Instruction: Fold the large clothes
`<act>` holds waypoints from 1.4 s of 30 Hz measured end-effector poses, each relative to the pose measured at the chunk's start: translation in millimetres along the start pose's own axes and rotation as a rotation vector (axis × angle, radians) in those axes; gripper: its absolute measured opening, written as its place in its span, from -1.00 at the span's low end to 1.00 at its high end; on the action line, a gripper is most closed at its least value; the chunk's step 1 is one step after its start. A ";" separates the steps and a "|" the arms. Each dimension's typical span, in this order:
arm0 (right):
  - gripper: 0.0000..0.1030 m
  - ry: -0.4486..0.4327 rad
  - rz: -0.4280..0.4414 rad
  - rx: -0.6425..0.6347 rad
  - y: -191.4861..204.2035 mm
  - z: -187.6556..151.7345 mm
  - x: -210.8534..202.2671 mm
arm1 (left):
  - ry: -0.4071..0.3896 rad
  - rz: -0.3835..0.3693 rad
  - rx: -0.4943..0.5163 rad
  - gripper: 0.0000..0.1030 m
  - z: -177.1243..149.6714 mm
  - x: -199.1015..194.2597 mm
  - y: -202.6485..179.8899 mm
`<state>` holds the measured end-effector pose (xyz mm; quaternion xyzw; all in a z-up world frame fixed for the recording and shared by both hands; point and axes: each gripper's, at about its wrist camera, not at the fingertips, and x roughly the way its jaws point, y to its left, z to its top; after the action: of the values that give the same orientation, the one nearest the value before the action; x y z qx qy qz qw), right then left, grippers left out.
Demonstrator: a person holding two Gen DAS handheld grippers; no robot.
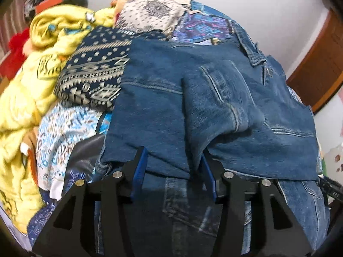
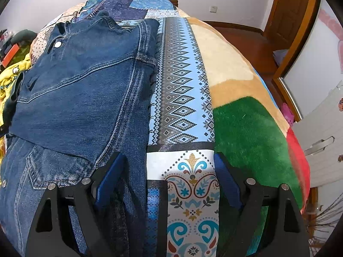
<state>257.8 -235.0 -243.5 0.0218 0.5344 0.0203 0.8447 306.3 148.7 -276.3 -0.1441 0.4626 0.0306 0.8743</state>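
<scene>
My left gripper [image 1: 174, 160] has its jaws partly spread, blue pads either side of a raised fold of the denim jacket [image 1: 214, 98]; cloth sits between them, but I can't make out the pads pressing on it. My right gripper [image 2: 169, 165] stands wide apart over the patterned bedcover [image 2: 182, 98], its left pad [image 2: 109, 177] lying on the jacket's edge, the right one over bare cover, nothing pinched. The jacket [image 2: 81, 90] lies on the bed, partly folded: an upper layer with collar and metal button doubled over a lower layer that shows a flap pocket. Left of the denim I see a heap of other clothes: a navy patterned piece [image 1: 96, 72], yellow fleece [image 1: 25, 98], light blue print [image 1: 64, 132]. To the right lies a tan, green and red blanket [image 2: 246, 128], with a wooden door [image 2: 287, 15] beyond
</scene>
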 end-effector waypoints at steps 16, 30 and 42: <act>0.60 0.009 -0.014 -0.003 4.3 1.4 0.7 | -0.019 0.178 -0.210 0.04 -12.0 -22.3 75.8; 0.60 -0.058 0.061 -0.003 7.8 38.3 -22.3 | -0.076 0.165 0.148 0.46 42.7 -57.6 28.0; 0.60 -0.109 0.130 -0.030 23.1 107.1 5.6 | 0.017 0.064 0.113 0.48 122.5 11.4 33.5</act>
<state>356.7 -213.3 -201.3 0.0449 0.4847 0.0822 0.8696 404.5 214.1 -228.1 -0.0801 0.4754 0.0313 0.8756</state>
